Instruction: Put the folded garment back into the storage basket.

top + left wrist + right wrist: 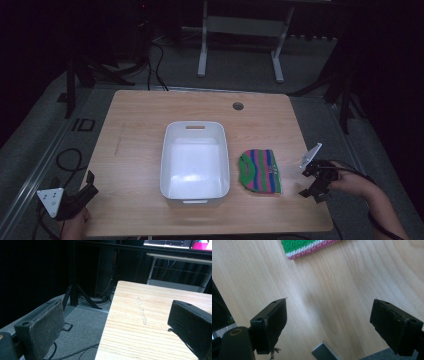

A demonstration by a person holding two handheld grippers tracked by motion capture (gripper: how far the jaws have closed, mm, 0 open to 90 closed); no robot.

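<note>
Wide-open left hand-held gripper point(117, 326) over wooden table point(150, 315) edge.

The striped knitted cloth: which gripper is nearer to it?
Right. The right gripper hangs just right of the striped knitted cloth; the left gripper is at the table's near-left corner, beyond the white bin.

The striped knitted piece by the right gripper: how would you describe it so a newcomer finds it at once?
Start at the wooden table and find the white tub in its middle. Just right of the tub, between it and the right gripper, lies the knitted piece, flat on the wood. It is the only soft, colourful thing there, striped green, pink and blue.
</note>
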